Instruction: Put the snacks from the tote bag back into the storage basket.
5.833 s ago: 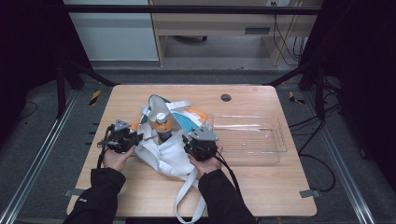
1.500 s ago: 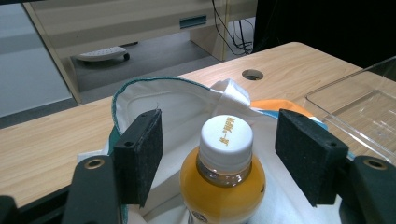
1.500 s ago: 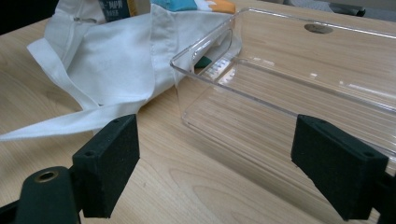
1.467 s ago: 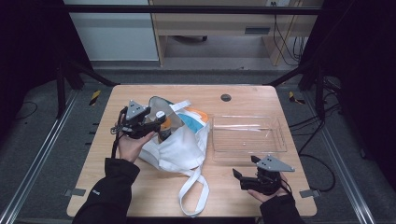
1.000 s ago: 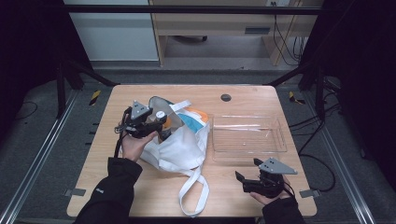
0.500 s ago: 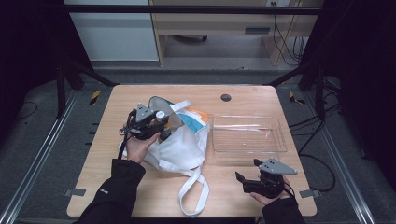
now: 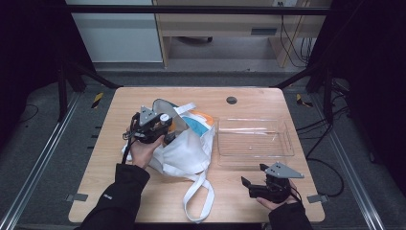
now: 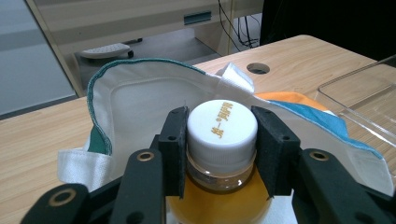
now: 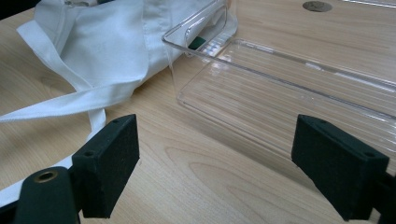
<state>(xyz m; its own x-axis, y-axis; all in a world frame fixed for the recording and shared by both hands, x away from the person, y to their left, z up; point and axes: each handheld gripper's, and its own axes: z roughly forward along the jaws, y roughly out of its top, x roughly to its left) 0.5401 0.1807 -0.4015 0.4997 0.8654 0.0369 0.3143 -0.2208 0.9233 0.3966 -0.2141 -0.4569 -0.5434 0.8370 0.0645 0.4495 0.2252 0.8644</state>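
A bottle (image 8: 223,140) of orange-yellow liquid with a white cap stands in the mouth of a white cloth bag (image 7: 189,148) left of the table's middle. My left gripper (image 8: 220,123) has just been closing, and its black pads (image 8: 175,140) now press on both sides of the cap. From above, the left gripper (image 7: 163,121) sits at the bag's open top, with the hand behind it. My right gripper (image 7: 247,188) rests near the front right edge, jaws wide apart with nothing between them (image 9: 224,163).
A clear plastic tray (image 7: 253,139) lies right of the bag, just beyond the right gripper, its near corner (image 9: 196,32) touching the bag's cloth. The bag's long white strap (image 7: 198,201) trails toward the front edge. A round cable hole (image 7: 231,100) is at the back.
My left gripper has shifted a little right onto the bag's mouth and its jaws have closed around the bottle's cap. The right gripper has stayed where it was.
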